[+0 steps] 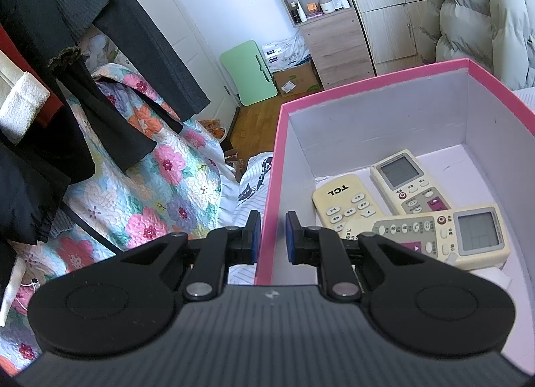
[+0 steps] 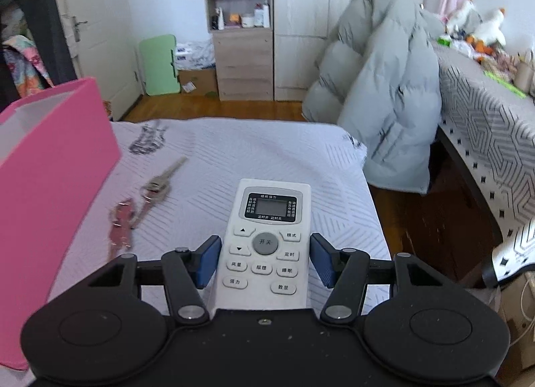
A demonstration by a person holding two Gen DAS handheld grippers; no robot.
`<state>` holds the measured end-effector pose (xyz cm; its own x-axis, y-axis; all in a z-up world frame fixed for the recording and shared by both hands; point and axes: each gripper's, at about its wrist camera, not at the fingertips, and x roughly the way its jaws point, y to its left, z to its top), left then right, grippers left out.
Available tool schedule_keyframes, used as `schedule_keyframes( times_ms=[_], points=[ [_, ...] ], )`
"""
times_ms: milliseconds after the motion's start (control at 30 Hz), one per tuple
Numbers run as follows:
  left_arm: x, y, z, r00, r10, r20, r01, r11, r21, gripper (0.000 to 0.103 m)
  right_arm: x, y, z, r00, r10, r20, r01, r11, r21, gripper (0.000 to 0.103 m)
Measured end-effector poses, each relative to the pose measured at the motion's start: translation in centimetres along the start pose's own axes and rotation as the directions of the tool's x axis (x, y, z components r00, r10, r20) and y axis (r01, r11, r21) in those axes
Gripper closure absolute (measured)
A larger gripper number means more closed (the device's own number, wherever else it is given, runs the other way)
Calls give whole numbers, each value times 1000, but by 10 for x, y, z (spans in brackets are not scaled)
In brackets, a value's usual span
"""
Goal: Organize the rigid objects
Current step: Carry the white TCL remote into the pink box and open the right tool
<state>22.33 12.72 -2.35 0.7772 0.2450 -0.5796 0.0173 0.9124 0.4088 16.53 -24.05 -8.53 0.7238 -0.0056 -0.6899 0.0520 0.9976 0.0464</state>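
Note:
A pink box [image 1: 378, 81] with a white inside holds three cream remotes: a TCL one [image 1: 344, 201], one with a screen behind it [image 1: 406, 181], and one lying across them [image 1: 444, 234]. My left gripper [image 1: 272, 236] straddles the box's left wall with a narrow gap between its pads; nothing is held. In the right wrist view a white remote [image 2: 267, 243] lies on the bed between the open fingers of my right gripper [image 2: 265, 261]; the pads stand just off its sides. The pink box [image 2: 50, 166] stands to its left.
A key bunch with a pink fob [image 2: 143, 199] lies on the white striped sheet [image 2: 250, 156] between box and remote. A grey puffer coat [image 2: 381, 86] hangs over the bed's far right corner. A floral quilt [image 1: 150, 186] and dark clothes [image 1: 67, 86] lie left of the box.

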Motion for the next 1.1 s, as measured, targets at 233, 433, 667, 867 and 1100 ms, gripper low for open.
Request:
schedule_keyframes(
  times_ms=[233, 433, 667, 867, 1100],
  points=[
    [0, 3, -1, 1000, -26, 3, 26, 1000, -5, 88, -27, 16, 5, 996, 48, 72, -46, 999, -26, 40],
    [0, 6, -2, 1000, -29, 4, 29, 1000, -11, 88, -54, 30, 14, 985, 115, 129, -112, 993, -36, 40],
    [0, 8, -1, 1000, -26, 5, 26, 999, -21, 90, -94, 64, 45, 929, 326, 173, -312, 944, -102, 40],
    [2, 8, -1, 1000, -19, 5, 19, 1000, -21, 91, -83, 115, 85, 835, 547, 55, -526, 824, -209, 40],
    [-1, 6, -1, 999, -32, 9, 32, 999, -37, 91, -6, 180, 123, 818, 544, -189, -573, 737, -358, 40]
  ],
)
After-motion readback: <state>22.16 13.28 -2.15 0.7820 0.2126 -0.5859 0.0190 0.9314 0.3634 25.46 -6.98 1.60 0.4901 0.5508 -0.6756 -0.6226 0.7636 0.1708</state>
